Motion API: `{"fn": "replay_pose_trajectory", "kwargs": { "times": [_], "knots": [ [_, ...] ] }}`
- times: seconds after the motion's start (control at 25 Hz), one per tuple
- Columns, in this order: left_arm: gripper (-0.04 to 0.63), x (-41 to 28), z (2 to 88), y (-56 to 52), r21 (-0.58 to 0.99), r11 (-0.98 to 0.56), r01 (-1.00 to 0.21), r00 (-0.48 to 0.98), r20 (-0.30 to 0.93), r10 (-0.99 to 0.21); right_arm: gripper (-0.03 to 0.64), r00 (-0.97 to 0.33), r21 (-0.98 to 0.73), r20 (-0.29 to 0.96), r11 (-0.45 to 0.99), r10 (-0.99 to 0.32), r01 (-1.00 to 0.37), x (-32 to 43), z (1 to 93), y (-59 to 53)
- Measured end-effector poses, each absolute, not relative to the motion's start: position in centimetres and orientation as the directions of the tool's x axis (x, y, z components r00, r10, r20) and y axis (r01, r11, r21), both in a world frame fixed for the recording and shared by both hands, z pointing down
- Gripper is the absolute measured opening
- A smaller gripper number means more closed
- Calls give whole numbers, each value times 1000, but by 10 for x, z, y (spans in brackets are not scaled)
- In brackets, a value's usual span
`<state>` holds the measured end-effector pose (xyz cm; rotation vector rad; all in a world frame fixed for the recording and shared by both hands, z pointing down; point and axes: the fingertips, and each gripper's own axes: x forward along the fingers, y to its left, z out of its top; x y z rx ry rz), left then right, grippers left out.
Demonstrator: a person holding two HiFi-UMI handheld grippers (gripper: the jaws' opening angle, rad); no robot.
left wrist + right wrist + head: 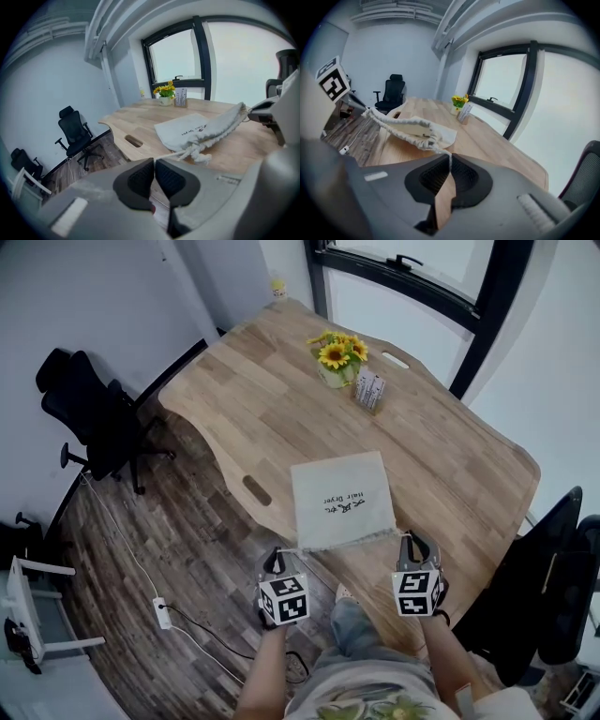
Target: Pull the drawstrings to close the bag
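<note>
Nearest, low at the left: left gripper (273,561), jaws squeezed shut on the left drawstring (168,156). Between the two tools and just beyond them, on the wooden table (281,409): the bag (342,500), gathered mouth toward the near edge. At the right: right gripper (412,542), pinching the right drawstring (449,160). Overhead, print on the bag legible but the pinch itself too small to see; in each gripper view, cord running from the bunched mouth into closed pads.

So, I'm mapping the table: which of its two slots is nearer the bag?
The dark slot, just left of the bag in the head view. The pale slot lies far off across the wood, beside the sunflowers.
</note>
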<state>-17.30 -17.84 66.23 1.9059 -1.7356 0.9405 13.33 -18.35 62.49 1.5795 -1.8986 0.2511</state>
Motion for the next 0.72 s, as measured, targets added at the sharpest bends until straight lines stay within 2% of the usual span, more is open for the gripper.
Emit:
{"fn": "replay_pose_trajectory", "kwargs": {
  "times": [0.32,0.72],
  "knots": [
    [12,-173,606,-179,-132,-108,-985,8,597,-802,15,-32,196,446,132,-894,-972,139,560,-187],
    [12,-185,549,-178,-81,-49,-995,3,486,-874,15,-86,91,329,122,-940,-988,128,505,-186]
  ]
}}
